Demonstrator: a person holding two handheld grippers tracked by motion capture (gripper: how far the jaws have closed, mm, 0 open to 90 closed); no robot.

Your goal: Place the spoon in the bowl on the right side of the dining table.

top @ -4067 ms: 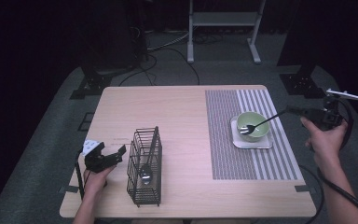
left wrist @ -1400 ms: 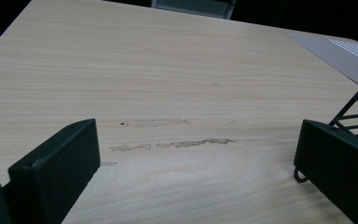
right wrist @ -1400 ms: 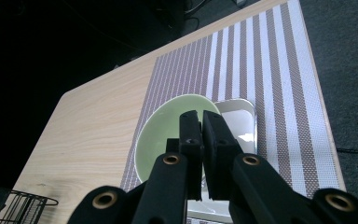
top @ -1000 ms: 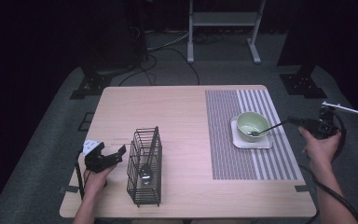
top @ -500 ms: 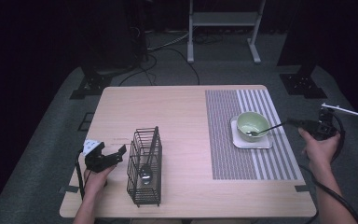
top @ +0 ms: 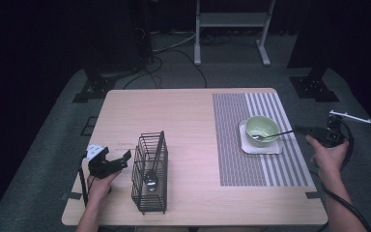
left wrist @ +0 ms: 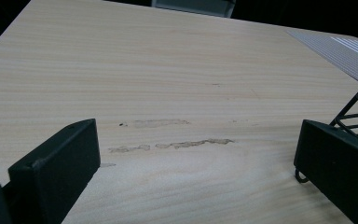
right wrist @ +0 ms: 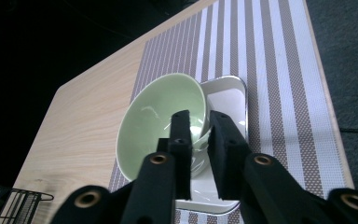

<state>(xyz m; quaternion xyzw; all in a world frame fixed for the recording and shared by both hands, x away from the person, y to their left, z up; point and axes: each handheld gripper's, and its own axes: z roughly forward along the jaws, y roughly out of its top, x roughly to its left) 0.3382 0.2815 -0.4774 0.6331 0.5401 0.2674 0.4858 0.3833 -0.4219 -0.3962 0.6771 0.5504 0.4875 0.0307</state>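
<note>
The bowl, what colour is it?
Pale green bowl, clearest in the right gripper view.

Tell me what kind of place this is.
Likely a recording studio or lab rather than a home: black curtains surround a light wooden table, a white metal stand and cables sit on grey carpet behind it.

No readable text, labels or numbers anywhere.

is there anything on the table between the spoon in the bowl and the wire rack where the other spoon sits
Nothing visible stands in the way. The spoon lies with its head in the green bowl on the white plate, held by the right gripper. Between it and the wire rack lie only the flat striped mat and bare table.
</note>
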